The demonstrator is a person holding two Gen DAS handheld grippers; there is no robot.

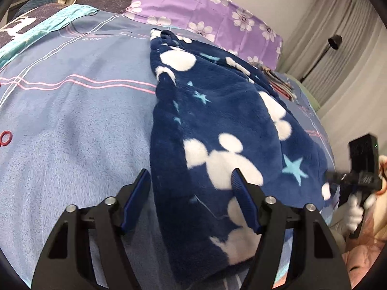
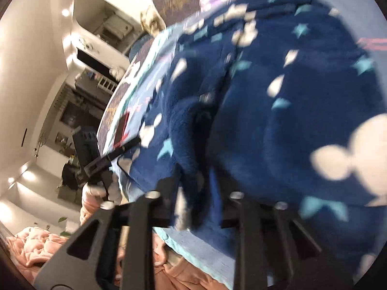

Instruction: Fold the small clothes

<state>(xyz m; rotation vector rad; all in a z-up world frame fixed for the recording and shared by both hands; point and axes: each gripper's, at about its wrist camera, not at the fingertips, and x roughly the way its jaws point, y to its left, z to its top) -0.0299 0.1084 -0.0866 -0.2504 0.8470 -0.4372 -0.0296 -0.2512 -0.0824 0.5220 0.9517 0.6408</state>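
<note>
A navy fleece garment point(image 1: 217, 125) with white mouse-head shapes and pale blue stars lies on the blue bedsheet point(image 1: 72, 120). My left gripper point(image 1: 191, 183) is open and straddles the garment's near left edge, one finger point(image 1: 142, 183) over the sheet and the other over the fleece. In the right wrist view, which is blurred, the garment point(image 2: 278, 96) fills the picture. A bunched fold of it sits between the jaws of my right gripper point(image 2: 196, 188) and hides the fingertips. The right gripper point(image 1: 338, 177), in a white-gloved hand, is at the garment's right edge.
A purple floral pillow point(image 1: 205, 7) lies at the head of the bed, with a striped cloth point(image 1: 280, 82) behind the garment. Curtains point(image 1: 350, 60) and a black stand point(image 1: 335, 42) are to the right. Pink quilted fabric point(image 2: 38, 244) lies below the bed's edge.
</note>
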